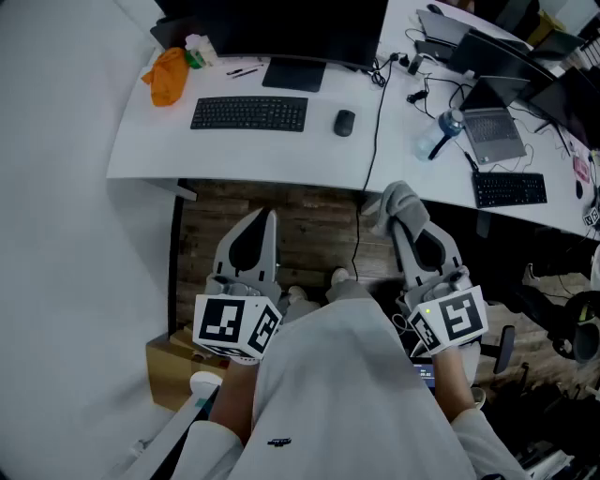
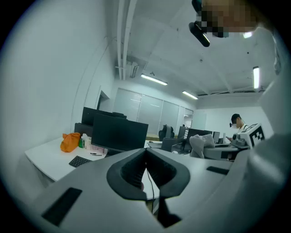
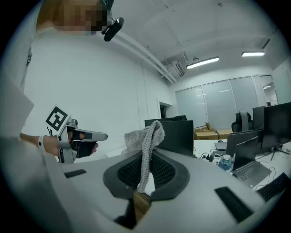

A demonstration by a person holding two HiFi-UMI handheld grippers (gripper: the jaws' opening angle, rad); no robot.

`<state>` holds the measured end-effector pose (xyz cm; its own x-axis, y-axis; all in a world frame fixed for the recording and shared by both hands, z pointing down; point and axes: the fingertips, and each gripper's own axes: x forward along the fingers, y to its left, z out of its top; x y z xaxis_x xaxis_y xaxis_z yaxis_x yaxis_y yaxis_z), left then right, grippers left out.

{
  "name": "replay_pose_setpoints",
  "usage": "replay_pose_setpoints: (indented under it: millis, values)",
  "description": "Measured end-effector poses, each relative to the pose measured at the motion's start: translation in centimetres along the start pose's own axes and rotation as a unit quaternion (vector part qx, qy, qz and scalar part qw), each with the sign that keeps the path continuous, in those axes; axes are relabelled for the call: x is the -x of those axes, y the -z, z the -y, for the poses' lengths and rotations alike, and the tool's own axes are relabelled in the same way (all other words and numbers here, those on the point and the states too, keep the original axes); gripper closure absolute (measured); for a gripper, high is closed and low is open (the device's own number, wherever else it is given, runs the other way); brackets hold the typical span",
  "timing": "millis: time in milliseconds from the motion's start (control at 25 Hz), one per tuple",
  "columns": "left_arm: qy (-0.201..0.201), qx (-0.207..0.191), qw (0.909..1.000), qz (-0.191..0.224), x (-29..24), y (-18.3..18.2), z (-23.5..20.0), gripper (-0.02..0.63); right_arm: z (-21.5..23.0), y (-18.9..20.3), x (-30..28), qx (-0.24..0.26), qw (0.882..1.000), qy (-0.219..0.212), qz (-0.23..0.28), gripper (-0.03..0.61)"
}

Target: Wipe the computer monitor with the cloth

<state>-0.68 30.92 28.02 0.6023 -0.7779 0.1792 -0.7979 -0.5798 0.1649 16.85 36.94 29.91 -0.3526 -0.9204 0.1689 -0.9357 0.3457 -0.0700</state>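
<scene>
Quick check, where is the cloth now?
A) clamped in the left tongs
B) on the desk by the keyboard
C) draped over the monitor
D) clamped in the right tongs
D: the grey cloth sits pinched between the right tongs, while the left tongs are shut on nothing.

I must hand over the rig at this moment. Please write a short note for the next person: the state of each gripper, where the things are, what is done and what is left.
Left gripper: fingers together, nothing between them.
Right gripper: fingers shut on the grey cloth, which bunches out past the tips.
Monitor: stands on the white desk, behind the keyboard. Both grippers are held low in front of the desk, short of its edge.
Done: the cloth is in the right gripper.
Left: bring the cloth up to the screen and wipe it. The cloth does not touch the monitor yet.
</scene>
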Motion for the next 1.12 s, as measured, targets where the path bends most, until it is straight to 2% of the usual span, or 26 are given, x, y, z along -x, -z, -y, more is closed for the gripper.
replay_pose_setpoints:
  millis: [160, 320, 560, 760, 1120]
  values:
    - [-0.004, 0.002, 1.0, 0.003, 0.9, -0.2, 1.0, 0.595, -0.1, -0.5, 0.9, 0.003, 1.0, 0.002, 0.001, 0.563]
    - [-0.01, -0.001, 0.9999, -0.003, 1.2, 0.3, 2.2, 0.595, 0.2, -0.9, 1.3, -0.009, 1.0, -0.015, 0.01, 0.563]
    - [-0.015, -0.008, 0.9999, 0.001, -0.1, 0.7, 3.7, 0.595, 2.8, -2.2, 0.8, -0.01, 0.999, -0.01, 0.039, 0.558]
    - [-0.029, -0.01, 0.9995, -0.001, -1.0, 0.9, 4.4, 0.595, 4.7, -2.1, 0.8, -0.013, 0.999, -0.014, 0.047, 0.557]
    - [-0.032, -0.022, 0.9991, -0.014, -3.1, 0.7, 5.5, 0.595, 6.8, -2.1, -0.5, -0.029, 0.998, -0.022, 0.056, 0.555]
